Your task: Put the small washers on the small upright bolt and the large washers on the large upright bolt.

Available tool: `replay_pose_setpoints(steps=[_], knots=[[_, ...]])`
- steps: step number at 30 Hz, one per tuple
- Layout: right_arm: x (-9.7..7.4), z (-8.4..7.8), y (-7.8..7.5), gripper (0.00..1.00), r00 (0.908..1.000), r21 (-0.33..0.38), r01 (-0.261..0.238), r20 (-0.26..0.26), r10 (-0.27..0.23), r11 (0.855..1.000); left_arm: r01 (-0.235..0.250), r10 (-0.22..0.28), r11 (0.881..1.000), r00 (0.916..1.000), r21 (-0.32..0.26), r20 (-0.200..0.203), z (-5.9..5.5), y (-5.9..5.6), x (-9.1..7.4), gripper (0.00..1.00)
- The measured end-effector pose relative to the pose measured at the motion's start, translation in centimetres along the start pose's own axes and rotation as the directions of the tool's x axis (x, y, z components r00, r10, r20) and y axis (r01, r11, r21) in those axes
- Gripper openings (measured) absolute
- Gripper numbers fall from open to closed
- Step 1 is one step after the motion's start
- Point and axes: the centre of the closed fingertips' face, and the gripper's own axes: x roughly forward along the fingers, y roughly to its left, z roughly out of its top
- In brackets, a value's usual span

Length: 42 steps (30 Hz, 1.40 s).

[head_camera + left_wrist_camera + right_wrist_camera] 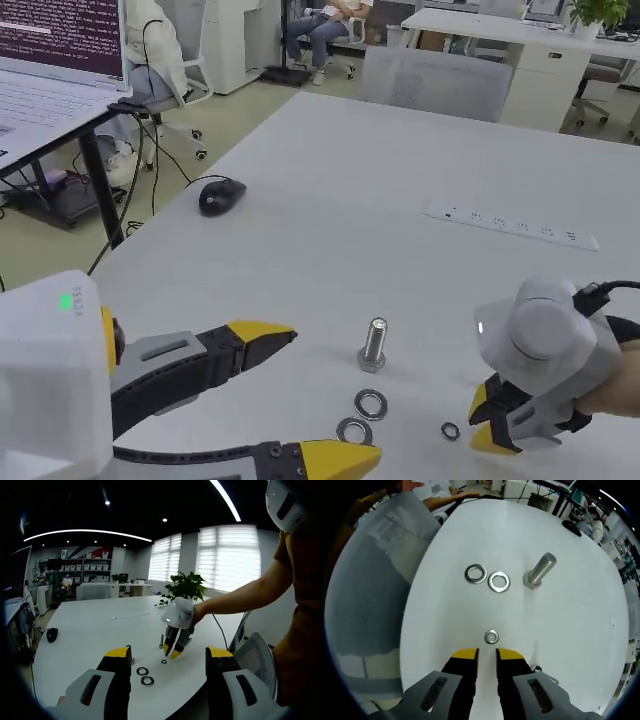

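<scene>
The large bolt (374, 345) stands upright on the white table (330, 200); it also shows in the right gripper view (540, 570). Two large washers (371, 404) (353, 431) lie flat just in front of it, side by side (476, 573) (499, 581). A small washer (450, 431) lies to their right, just ahead of my right gripper's tips (491, 637). My right gripper (487, 420) points down at the table, its jaws a narrow gap apart with nothing between them. A thin upright bolt (161, 640) stands beside it. My left gripper (315, 395) is wide open, left of the washers.
A black mouse (222, 196) lies mid-left on the table and a white power strip (510, 226) at the back right. A grey chair (437, 82) stands at the far edge. A desk with a laptop (50, 60) is to the left.
</scene>
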Motion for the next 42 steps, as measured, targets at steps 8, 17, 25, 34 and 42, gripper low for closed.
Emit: replay_pose_setpoints(steps=[8,17,25,34,42], knots=[[0.8,0.7,-0.5,0.17,1.0000,-0.009,-0.010,0.001,0.010,1.000,-0.006,0.006,1.000,1.0000,0.001,-0.005,0.0,0.4,0.0,0.59],[1.4,0.8,-0.5,0.19,0.9995,-0.017,-0.029,-0.013,0.029,0.999,-0.008,0.008,1.000,1.0000,-0.003,-0.004,0.0,0.7,0.1,0.59],[1.5,0.9,-0.2,0.18,0.9991,-0.004,-0.038,-0.017,0.038,0.999,-0.007,0.007,1.000,1.0000,-0.005,0.001,0.0,0.9,0.3,0.59],[1.5,0.9,-0.4,0.13,0.9994,-0.022,-0.029,-0.021,0.028,0.999,-0.005,0.005,1.000,1.0000,-0.003,-0.001,0.0,0.8,0.4,0.59],[1.4,0.8,-0.5,0.12,0.9995,-0.008,-0.022,-0.022,0.021,1.000,-0.003,0.003,1.000,1.0000,-0.001,-0.004,-0.1,0.7,0.5,0.59]])
